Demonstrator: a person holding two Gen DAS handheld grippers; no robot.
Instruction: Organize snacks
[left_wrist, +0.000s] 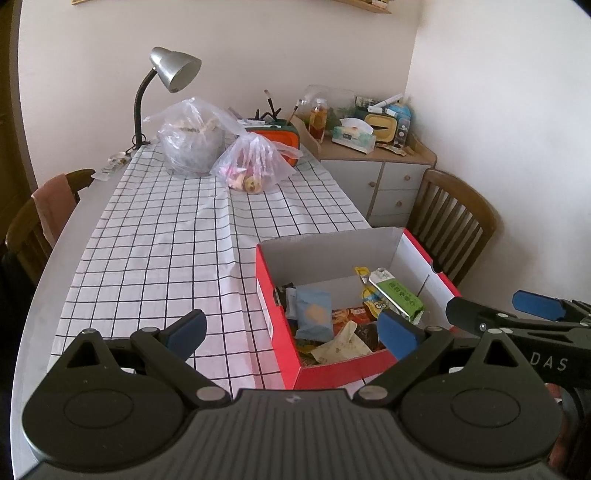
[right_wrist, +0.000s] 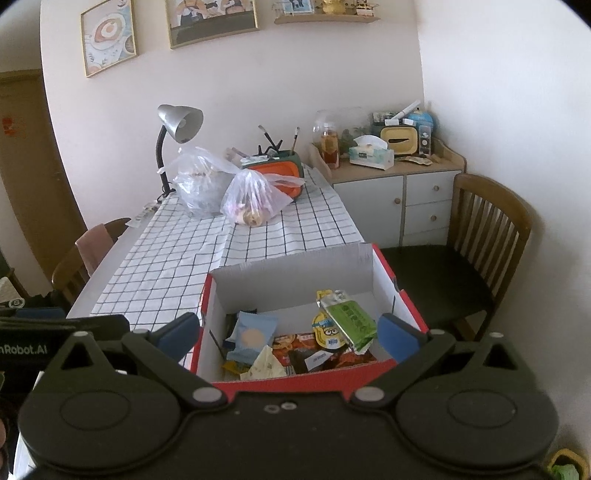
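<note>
L gripper (left_wrist: 291, 332): jaws wide, empty, hovering over near-left corner of box (left_wrist: 275, 314). R gripper (right_wrist: 288, 332): jaws wide, empty, above box's near edge. Box red outside, white inside, on checked cloth (left_wrist: 166, 240) at table's right edge. Snacks in box: blue pack (right_wrist: 251, 338) left, green pack (right_wrist: 351, 321) right leaning on yellow cup lid (right_wrist: 327, 332) w/ cartoon face, red packs beneath. Writing on packs too small to read. R gripper body seen from L cam reads "DAS"; L body from R cam reads "nRobot.AI".
</note>
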